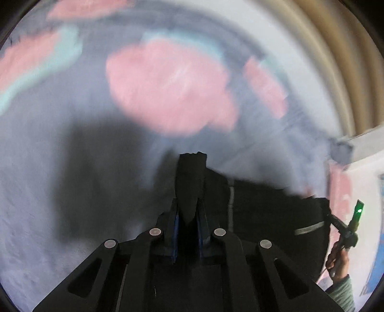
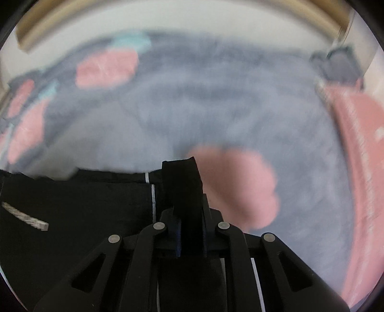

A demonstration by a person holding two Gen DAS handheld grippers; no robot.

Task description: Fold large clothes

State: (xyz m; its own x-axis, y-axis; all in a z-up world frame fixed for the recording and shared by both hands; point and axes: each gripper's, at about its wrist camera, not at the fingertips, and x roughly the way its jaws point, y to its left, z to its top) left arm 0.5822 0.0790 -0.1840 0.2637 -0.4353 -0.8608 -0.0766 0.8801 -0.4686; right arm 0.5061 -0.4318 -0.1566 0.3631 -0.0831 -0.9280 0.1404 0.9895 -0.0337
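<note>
A large black garment with thin white stripes [image 1: 271, 211] hangs stretched between my two grippers over a grey bedspread. My left gripper [image 1: 192, 168] is shut on a pinched edge of the black cloth, which sticks out past the fingertips. My right gripper [image 2: 183, 175] is likewise shut on another edge of the same garment [image 2: 79, 204], which spreads to its left. The right gripper and the hand holding it also show at the far right of the left wrist view [image 1: 345, 230]. Both views are motion-blurred.
The grey bedspread [image 1: 72, 100] has pink [image 1: 168, 86] and teal patches. A pink pillow or cover [image 2: 360, 148] lies at the right. A pale wall and a tan frame [image 2: 72, 19] run behind the bed.
</note>
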